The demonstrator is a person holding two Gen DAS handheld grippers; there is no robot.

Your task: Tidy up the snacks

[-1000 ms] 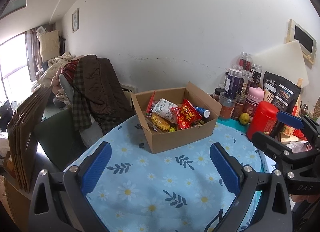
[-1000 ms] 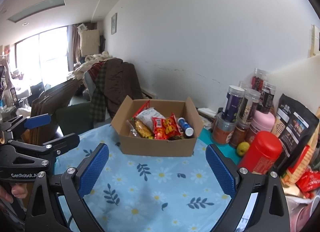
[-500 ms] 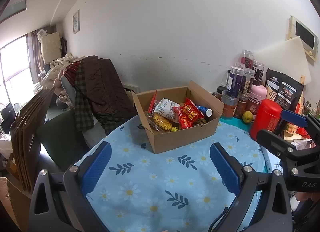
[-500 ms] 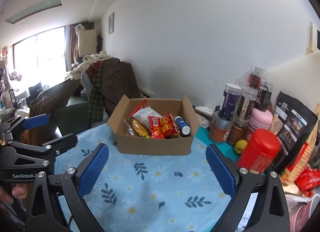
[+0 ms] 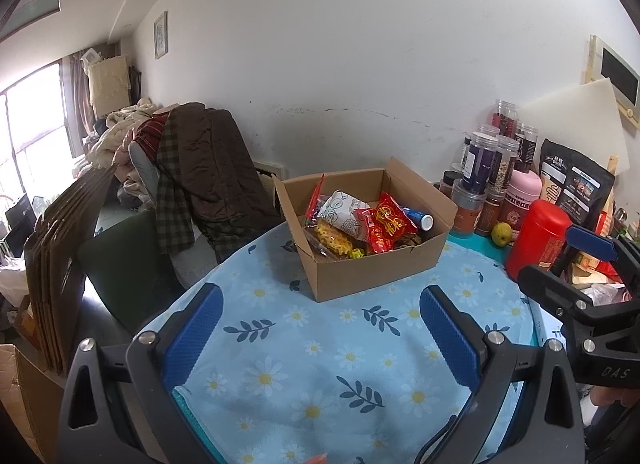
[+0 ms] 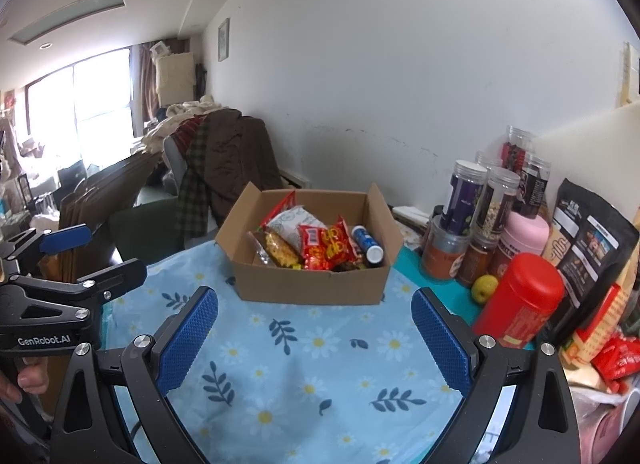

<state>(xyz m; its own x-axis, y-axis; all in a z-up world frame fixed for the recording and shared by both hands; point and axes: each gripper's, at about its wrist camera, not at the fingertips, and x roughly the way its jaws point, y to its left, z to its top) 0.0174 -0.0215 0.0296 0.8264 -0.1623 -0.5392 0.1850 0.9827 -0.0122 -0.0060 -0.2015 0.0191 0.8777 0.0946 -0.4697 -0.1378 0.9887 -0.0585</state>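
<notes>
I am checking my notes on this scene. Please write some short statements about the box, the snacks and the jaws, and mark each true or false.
1. The cardboard box is open and holds snack packets. True.
2. The left gripper holds a red packet. False: its jaws are open and empty.
3. The red canister stands inside the box. False: it stands on the table beside the jars.
4. The right gripper has open jaws. True.
5. The tablecloth has daisies. True.

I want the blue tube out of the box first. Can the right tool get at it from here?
Probably yes. The right tool is open and empty, the cardboard box is open-topped, and the blue tube lies on top by the right wall.
</notes>
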